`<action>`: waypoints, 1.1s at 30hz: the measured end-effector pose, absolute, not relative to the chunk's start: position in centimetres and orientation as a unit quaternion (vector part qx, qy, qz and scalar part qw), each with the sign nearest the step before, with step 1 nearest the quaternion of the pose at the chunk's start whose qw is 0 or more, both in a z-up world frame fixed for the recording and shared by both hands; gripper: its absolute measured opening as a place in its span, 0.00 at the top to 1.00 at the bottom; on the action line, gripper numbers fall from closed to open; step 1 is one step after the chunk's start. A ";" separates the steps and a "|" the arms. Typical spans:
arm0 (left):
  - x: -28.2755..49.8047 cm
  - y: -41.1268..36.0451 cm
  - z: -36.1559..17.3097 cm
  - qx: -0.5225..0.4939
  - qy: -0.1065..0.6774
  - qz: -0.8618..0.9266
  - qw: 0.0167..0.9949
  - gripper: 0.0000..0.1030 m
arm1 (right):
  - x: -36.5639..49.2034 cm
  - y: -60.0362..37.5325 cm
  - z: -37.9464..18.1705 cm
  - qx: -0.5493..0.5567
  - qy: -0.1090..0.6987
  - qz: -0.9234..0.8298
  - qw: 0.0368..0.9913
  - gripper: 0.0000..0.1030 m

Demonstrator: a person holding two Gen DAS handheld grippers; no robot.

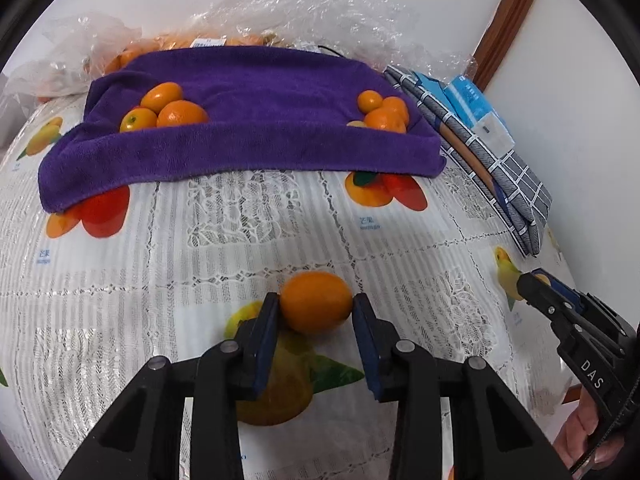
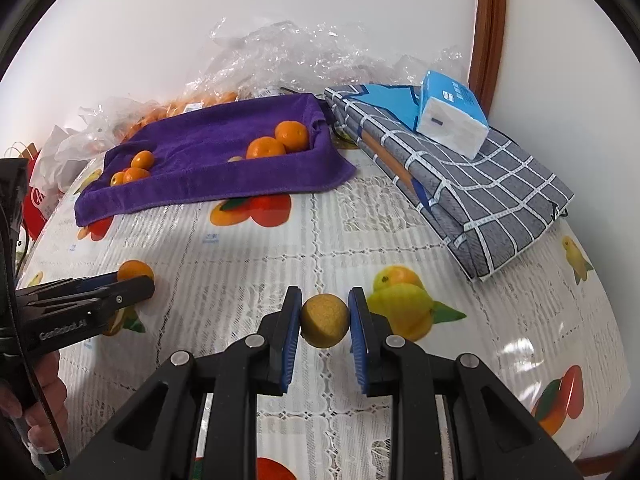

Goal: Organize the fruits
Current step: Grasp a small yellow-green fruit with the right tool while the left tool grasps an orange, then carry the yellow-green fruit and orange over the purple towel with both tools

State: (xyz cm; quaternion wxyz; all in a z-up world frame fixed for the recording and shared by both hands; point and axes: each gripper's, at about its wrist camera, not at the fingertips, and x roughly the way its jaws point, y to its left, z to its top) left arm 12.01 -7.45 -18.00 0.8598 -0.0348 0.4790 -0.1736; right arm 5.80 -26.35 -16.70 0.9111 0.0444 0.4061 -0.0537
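Note:
My left gripper (image 1: 316, 306) is shut on an orange kumquat (image 1: 316, 302) and holds it just above the tablecloth; it also shows in the right wrist view (image 2: 134, 276). My right gripper (image 2: 325, 314) is shut on a small round yellow-brown fruit (image 2: 325, 315). A purple towel (image 1: 248, 120) lies at the back, with several oranges at its left end (image 1: 168, 110) and several at its right end (image 1: 384, 114).
Clear plastic bags of oranges (image 1: 192, 40) sit behind the towel. A folded grey checked cloth (image 2: 472, 184) with a tissue pack (image 2: 452, 116) on it lies at the right. The tablecloth (image 1: 280, 208) has printed fruit pictures. A wall stands behind the table.

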 end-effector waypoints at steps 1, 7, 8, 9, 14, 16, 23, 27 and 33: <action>12.0 -7.4 -18.0 -0.035 0.480 -0.173 0.859 0.66 | 5.8 -26.4 -16.8 0.045 0.408 -0.053 0.910 0.77; 12.0 -6.8 -17.8 -0.040 0.484 -0.169 0.858 0.66 | 6.2 -25.5 -17.1 0.046 0.413 -0.041 0.908 0.77; 11.8 -6.6 -17.7 -0.039 0.483 -0.167 0.859 0.66 | 6.3 -25.3 -17.1 0.046 0.414 -0.039 0.908 0.77; 11.8 -6.3 -17.5 -0.040 0.482 -0.165 0.859 0.66 | 6.4 -25.0 -17.0 0.046 0.414 -0.036 0.908 0.77; 11.5 -4.6 -17.0 -0.050 0.481 -0.150 0.862 0.66 | 6.7 -23.9 -16.9 0.044 0.416 -0.025 0.908 0.77; 11.4 -3.9 -16.7 -0.054 0.480 -0.146 0.863 0.66 | 6.9 -23.4 -16.8 0.043 0.417 -0.021 0.907 0.77; 11.2 -2.0 -15.8 -0.064 0.475 -0.134 0.867 0.66 | 7.6 -22.0 -15.8 0.037 0.414 -0.016 0.909 0.77; 11.1 -1.4 -15.0 -0.063 0.470 -0.132 0.871 0.66 | 8.0 -21.6 -15.0 0.043 0.411 -0.012 0.911 0.77; 11.0 -0.5 -14.0 -0.065 0.462 -0.129 0.875 0.66 | 8.5 -21.2 -14.2 0.042 0.409 -0.012 0.912 0.77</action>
